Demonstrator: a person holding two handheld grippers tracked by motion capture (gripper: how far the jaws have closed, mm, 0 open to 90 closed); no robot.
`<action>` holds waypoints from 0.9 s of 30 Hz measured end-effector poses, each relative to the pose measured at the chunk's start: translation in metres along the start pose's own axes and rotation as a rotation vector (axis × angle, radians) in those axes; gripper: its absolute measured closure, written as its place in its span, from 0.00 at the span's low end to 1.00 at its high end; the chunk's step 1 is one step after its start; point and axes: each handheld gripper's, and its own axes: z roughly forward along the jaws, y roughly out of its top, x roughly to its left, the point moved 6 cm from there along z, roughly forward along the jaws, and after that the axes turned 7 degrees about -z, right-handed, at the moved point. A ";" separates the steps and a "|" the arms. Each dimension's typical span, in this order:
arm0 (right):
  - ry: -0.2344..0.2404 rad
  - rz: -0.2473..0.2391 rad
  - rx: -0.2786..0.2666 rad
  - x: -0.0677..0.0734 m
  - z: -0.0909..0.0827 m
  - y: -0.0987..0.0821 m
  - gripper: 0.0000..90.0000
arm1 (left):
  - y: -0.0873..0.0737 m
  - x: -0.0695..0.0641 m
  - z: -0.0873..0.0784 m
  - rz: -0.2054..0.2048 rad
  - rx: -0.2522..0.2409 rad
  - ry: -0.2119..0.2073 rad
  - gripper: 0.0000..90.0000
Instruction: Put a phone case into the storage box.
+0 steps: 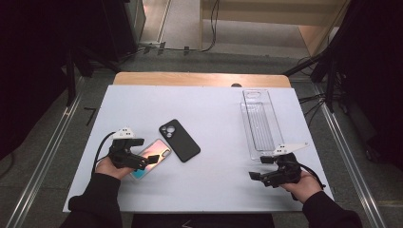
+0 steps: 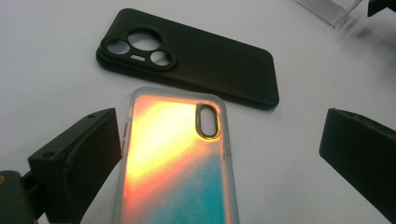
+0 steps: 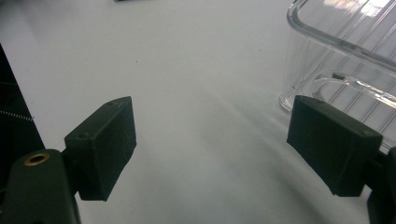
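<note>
Black jaws of our left gripper point(image 2: 219, 158) stand wide apart, pressing on nothing, with the iridescent case point(image 2: 175, 163) lying flat between them on the white table point(image 1: 214, 180). It glows orange fading to teal, with a frosted rim and 1 oval camera cutout. Just beyond it lies a black case point(image 2: 210, 63) with 3 lens holes. Our right gripper point(image 3: 212, 144) is released too, its jaws empty, just beside the clear tray point(image 1: 259, 123).

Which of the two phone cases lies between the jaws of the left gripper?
The iridescent case, orange fading to teal, lies between the open left gripper. The black case lies beyond it, outside the jaws.
</note>
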 end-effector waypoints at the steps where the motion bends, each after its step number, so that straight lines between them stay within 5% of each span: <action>1: 0.000 0.000 -0.001 0.000 0.000 0.000 0.15 | -0.001 0.002 0.002 0.000 0.015 0.010 0.00; 20: 0.000 -0.005 0.003 0.000 0.000 -0.001 0.15 | -0.020 0.011 0.021 0.024 0.148 0.078 0.00; 27: -0.003 -0.007 0.006 0.000 0.000 -0.001 0.15 | -0.024 0.010 0.023 0.055 0.125 0.116 0.00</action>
